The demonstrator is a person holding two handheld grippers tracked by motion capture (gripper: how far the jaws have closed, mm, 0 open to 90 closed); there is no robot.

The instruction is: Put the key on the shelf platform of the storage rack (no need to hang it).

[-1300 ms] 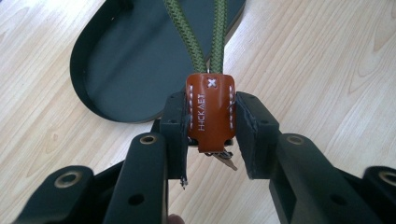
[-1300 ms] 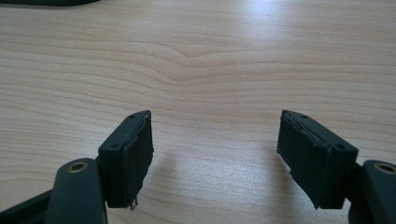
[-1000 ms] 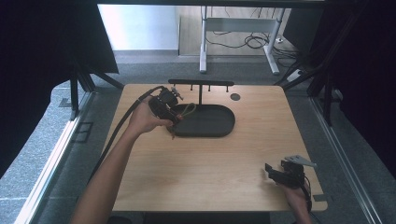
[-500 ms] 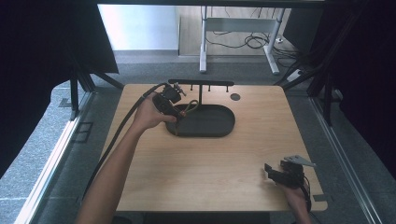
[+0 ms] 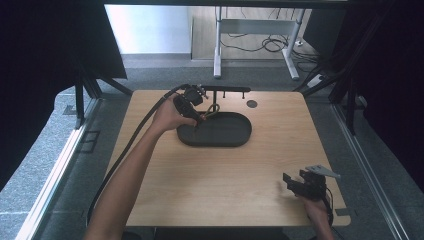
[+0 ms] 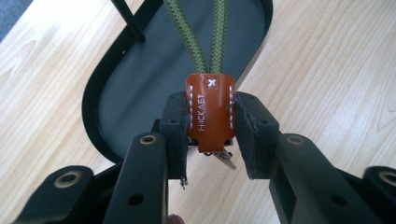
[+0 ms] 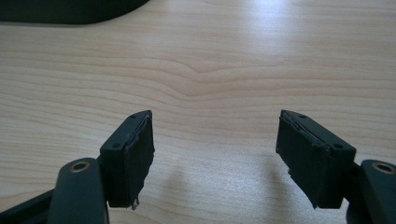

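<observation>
Black claw, brass rivets, grey plate

Right gripper jaws wide apart, over wooden table

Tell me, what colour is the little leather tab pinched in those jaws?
Orange-brown leather tab with white stitching, clearest in the left gripper view.

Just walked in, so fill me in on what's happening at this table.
A person works two hand-held grippers. The left gripper is shut on a brown leather tag with a green cord loop, held over the black oval tray near a black rack. The right gripper rests open above the wooden table, holding nothing.
</observation>
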